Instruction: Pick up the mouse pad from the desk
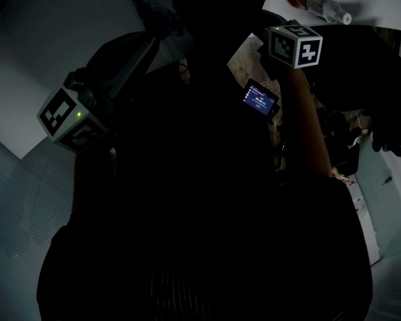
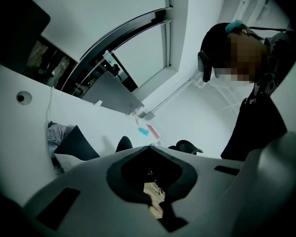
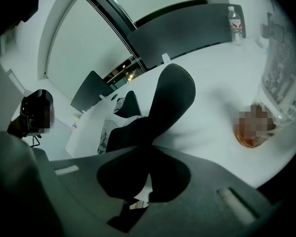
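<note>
The black mouse pad (image 3: 173, 100) rises bent and curled out of my right gripper (image 3: 149, 149), whose jaws are shut on its lower edge just above the white desk (image 3: 222, 107). My left gripper (image 2: 155, 143) holds its two dark fingertips (image 2: 124, 143) apart with only bare desk showing between them. The head view is very dark. It shows the left gripper's marker cube (image 1: 73, 119) and the right gripper's marker cube (image 1: 295, 44) on either side of a large black mass, where I cannot make out the pad.
A bottle of amber drink (image 3: 278, 88) stands close on the right, and a water bottle (image 3: 235, 19) stands by a grey divider (image 3: 187, 28) at the back. A person in dark clothes (image 2: 259, 117) is beyond the left gripper. Another bottle (image 1: 319, 5) lies on the desk.
</note>
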A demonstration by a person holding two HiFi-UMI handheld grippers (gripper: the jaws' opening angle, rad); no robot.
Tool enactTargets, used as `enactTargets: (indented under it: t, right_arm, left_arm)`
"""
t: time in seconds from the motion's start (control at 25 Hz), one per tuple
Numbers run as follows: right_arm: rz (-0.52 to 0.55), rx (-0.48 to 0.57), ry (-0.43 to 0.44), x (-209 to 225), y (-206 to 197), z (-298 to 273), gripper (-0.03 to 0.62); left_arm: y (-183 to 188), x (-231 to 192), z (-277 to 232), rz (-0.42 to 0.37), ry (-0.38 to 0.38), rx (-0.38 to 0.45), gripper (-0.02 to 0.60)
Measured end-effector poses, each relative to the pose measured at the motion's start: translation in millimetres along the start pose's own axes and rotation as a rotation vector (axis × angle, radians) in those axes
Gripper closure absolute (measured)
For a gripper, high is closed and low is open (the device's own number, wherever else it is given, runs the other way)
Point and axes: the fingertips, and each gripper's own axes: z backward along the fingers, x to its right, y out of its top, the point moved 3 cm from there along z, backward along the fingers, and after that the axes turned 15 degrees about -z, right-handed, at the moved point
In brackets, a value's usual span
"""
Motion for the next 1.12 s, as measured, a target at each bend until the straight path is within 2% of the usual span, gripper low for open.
enactTargets:
  t: [0.16,0.32,0.48,0.64,0.88,1.04,1.12]
  right_arm:
    - [0.017,0.003,0.042,-17.3,-6.7,8.3,0.574]
    - [0.022,0.031,0.125,-47.4,-9.9,20.8,0.574]
    - [-0.009,0.05,0.219,-71.3,-19.2,39.6,0.576]
    - [0.098,0.086,0.312,-82.9,-13.2,52.3,0.575]
    - [0.225,0.137,0.382,-119.3,-29.5,98.4,0.574]
    - [0.229,0.176,0.439,-124.4,-34.7,109.0,0.574]
    - [0.235,0.204,0.473,-139.6,-27.0,128.5,0.574]
  left_arm:
    - [0.7,19.5,12.7,-0.025,0.02,0.033,0.574]
    - [-0.7,50.1,35.6,-0.058,0.051,0.07,0.574]
    - [-7.4,77.5,44.7,-0.073,0.082,0.064,0.575]
    - [-16.7,92.0,37.9,-0.174,0.14,0.107,0.574]
    - [-28.1,120.7,40.6,-0.258,0.129,0.155,0.574]
    - [-45.0,119.5,33.2,-0.298,0.106,0.214,0.574]
    - [-34.0,126.5,35.9,-0.327,0.101,0.231,0.574]
